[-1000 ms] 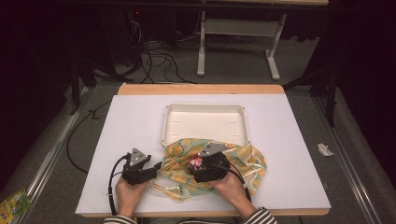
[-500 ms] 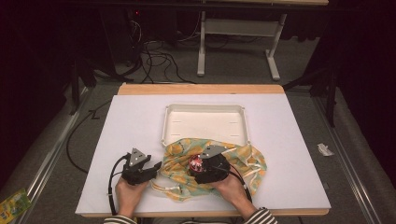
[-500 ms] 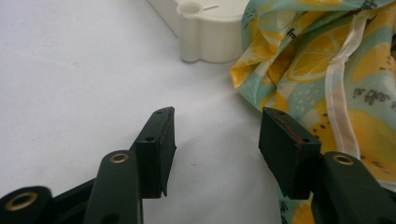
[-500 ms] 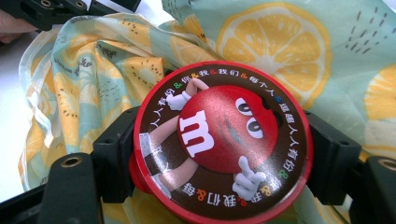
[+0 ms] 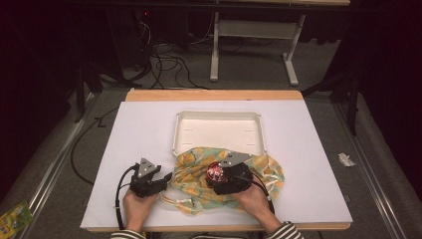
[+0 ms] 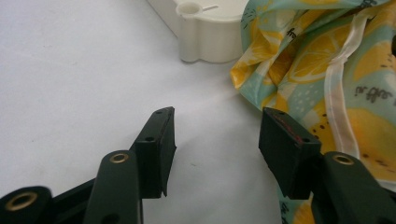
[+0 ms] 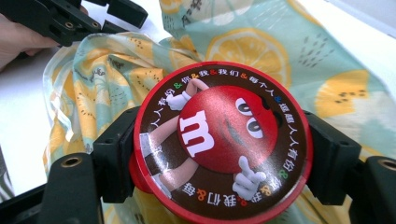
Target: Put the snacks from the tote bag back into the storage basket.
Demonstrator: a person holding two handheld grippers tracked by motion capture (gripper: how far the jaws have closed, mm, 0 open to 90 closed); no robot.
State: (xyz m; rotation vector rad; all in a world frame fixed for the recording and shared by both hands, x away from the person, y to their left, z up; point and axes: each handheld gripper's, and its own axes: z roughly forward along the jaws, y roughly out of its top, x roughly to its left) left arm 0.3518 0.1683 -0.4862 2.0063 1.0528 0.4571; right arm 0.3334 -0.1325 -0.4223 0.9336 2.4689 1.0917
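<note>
High view, lower left of centre: left gripper (image 5: 166, 178), black, grey three-cornered plate on top, held in a hand (image 5: 135, 206), jaws pointing right toward the cloth edge. Centre: white rectangular plastic tray (image 5: 217, 117), shallow, on the white table top (image 5: 134, 129). Below the tray, overlapping its near rim: crumpled lemon-print cloth in yellow and pale teal with white ribbon ties (image 5: 266, 169). Lower centre, over the cloth: right gripper (image 5: 219, 175), with a small red disc at its tip.

Left gripper view: the two black jaws stand wide apart with nothing between them, bare table beneath. Upper centre of the frame, one rounded corner of the tray (image 6: 205, 32); right side, the cloth (image 6: 322, 60), its edge just beside the right-hand jaw, printed lettering and a ribbon tie legible here.

Right gripper view: round red-rimmed candy tin lid with a red cartoon character and a white letter m (image 7: 219, 140), clamped by its rim between the jaws, centre of the frame, above the cloth (image 7: 289, 51). Upper left corner: the left gripper (image 7: 100, 21) and part of its hand.
</note>
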